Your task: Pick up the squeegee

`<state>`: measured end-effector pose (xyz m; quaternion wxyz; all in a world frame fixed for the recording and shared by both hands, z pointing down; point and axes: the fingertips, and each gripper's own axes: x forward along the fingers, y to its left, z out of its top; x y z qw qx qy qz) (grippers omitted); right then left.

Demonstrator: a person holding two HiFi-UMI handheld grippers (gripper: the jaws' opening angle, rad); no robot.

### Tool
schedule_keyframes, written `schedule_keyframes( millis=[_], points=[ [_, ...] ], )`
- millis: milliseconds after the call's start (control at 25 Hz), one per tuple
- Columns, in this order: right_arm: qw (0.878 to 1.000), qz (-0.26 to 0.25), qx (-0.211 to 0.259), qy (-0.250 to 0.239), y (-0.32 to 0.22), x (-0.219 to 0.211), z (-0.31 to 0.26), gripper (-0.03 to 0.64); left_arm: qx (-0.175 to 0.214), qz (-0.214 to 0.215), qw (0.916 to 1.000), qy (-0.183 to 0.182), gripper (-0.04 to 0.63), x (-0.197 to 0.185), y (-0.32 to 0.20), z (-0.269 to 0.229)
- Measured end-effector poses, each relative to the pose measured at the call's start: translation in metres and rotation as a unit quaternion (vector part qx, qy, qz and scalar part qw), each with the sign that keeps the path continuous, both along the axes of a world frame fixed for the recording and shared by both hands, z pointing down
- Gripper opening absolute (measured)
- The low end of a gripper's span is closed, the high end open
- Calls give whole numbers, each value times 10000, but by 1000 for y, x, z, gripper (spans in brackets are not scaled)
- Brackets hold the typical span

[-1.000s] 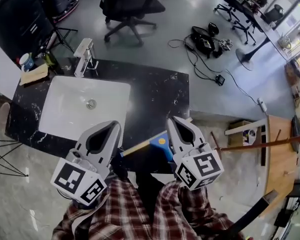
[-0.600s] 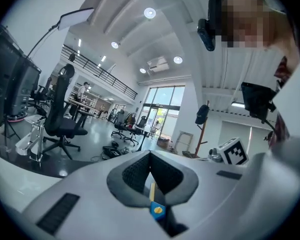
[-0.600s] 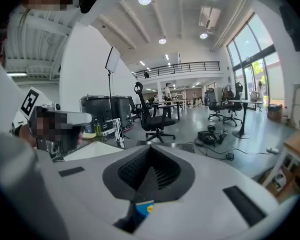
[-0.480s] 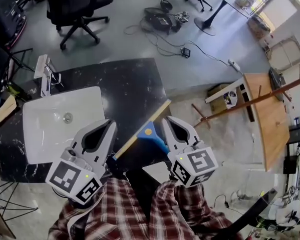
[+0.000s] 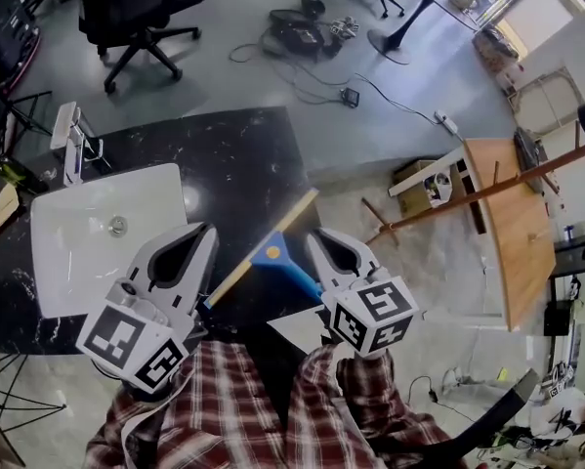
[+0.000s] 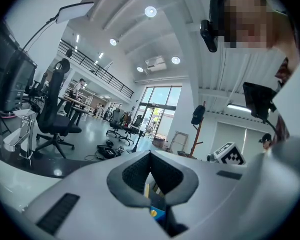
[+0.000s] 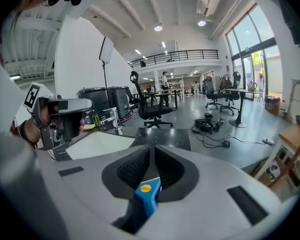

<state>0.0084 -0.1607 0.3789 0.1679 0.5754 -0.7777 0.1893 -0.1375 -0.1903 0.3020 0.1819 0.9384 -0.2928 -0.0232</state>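
Observation:
The squeegee [image 5: 271, 253] has a blue handle with a yellow dot and a long pale blade. It lies slanted along the near right edge of the black counter [image 5: 235, 160]. My left gripper [image 5: 207, 229] hangs just left of it with its tips together and nothing held. Just right of the handle, my right gripper [image 5: 314, 233] is shut and empty too. In the left gripper view the left gripper [image 6: 150, 155] shows a bit of the squeegee [image 6: 153, 212] through the hollow behind its tips. In the right gripper view the blue handle [image 7: 147, 194] lies below the right gripper [image 7: 153, 148].
A white sink [image 5: 77, 252] with a faucet [image 5: 67, 130] fills the counter's left part. Beyond the counter stand an office chair [image 5: 126, 8] and a tangle of cables [image 5: 307, 29] on the floor. A wooden table [image 5: 512, 223] and a slanted pole are at the right.
The head view has swung, so counter and sink now sit further left. Both grippers shifted a little with it and stayed shut. The squeegee kept its place on the counter edge.

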Motion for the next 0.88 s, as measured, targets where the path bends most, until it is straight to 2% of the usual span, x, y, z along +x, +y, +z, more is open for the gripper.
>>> schedule_keyframes(
  millis=[80, 240, 400, 520, 720, 880],
  points=[
    [9999, -151, -17, -22, 1, 0, -1, 53, 37, -15, 10000, 23, 9, 3, 0, -2],
    [9988, -458, -123, 138, 3, -3, 2, 171, 26, 5, 10000, 70, 9, 9, 4, -1],
    [9954, -791, -348, 416, 10, -3, 8, 178, -1, 9, 10000, 74, 9, 14, 8, 1],
    [9902, -1109, -689, 505, 15, -1, 19, 178, -42, -46, 9999, 90, 9, 12, 10, 4],
    [9753, -1515, -1455, 688, 21, -1, 54, 176, -107, -169, 9997, 167, 9, 6, 12, 11],
    [9615, -1741, -2049, 568, 27, -8, 84, 176, -219, -301, 9990, 245, 9, -4, 11, 20]
  ],
)
